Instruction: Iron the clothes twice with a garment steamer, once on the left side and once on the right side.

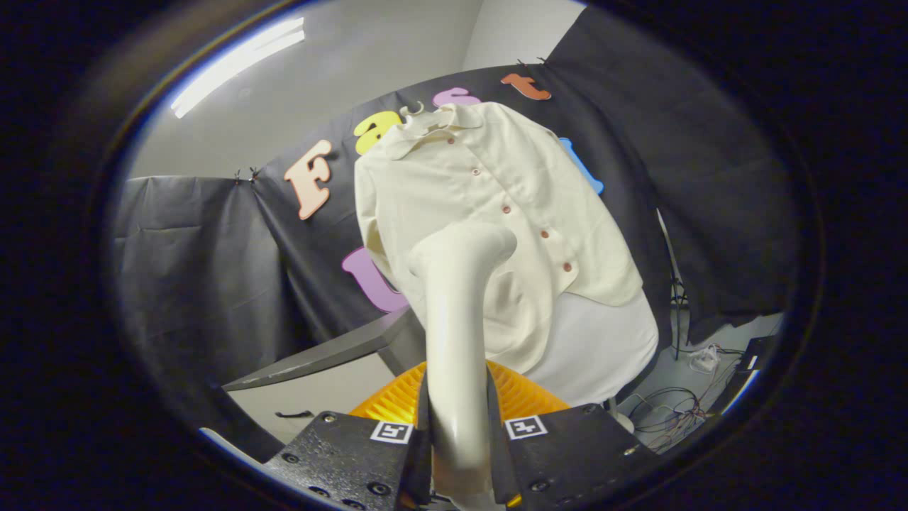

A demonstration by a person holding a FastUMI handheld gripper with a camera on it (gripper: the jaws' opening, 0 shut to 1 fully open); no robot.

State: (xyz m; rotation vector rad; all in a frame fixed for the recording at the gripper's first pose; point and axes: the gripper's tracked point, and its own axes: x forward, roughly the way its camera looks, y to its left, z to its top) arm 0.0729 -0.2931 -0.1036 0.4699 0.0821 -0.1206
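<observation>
A cream button-up shirt point(468, 191) hangs on a hanger point(413, 110) against a pale ironing board point(603, 341), beyond my fingers. My gripper point(457, 426) is shut on the white handle of the garment steamer point(454, 312), which rises straight up between the fingers. The steamer's head bends toward the lower middle of the shirt, close to the button line, and hides part of the fabric. I cannot tell whether the head touches the cloth.
A dark table edge point(319, 358) juts in at the left, just beyond the fingers. Loose cables point(674, 408) and a white plug lie on the floor to the right of the board. Black cloth walls the booth behind.
</observation>
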